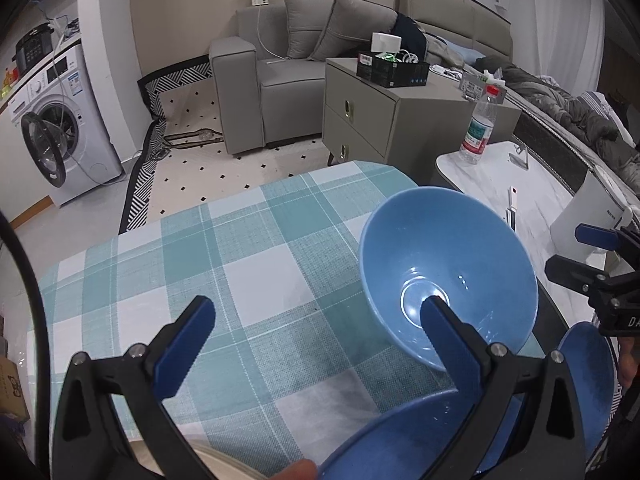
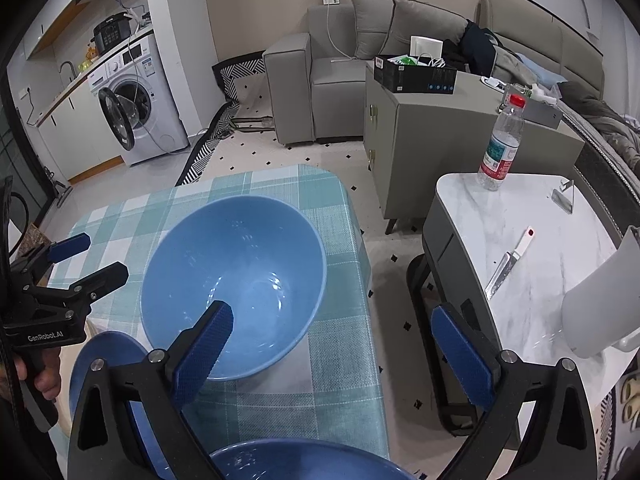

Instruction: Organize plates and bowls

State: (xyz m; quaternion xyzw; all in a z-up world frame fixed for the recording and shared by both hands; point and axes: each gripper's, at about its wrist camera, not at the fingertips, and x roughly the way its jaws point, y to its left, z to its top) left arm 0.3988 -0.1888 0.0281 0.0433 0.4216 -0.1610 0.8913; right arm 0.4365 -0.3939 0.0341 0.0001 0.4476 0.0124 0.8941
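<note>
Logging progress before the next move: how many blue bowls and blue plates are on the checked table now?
Blue bowls: 2, the large bowl and the near bowl at the bottom edge.
Blue plates: 1, the plate.
Total: 3.

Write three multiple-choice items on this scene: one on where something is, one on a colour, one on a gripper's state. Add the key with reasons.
1. Where does the knife lie?
A. on the white marble side table
B. in the blue bowl
C. on the checked tablecloth

2. What colour is the water bottle's cap?
A. green
B. red
C. blue

3. How do the right gripper's jaws stand?
A. shut on the bowl
B. shut on nothing
C. wide open, holding nothing

Key: 1 A, it lies on the marble top right of the blue bowl and the checked tablecloth; 2 B, the cap is red; 3 C, the fingers are spread far apart.
</note>
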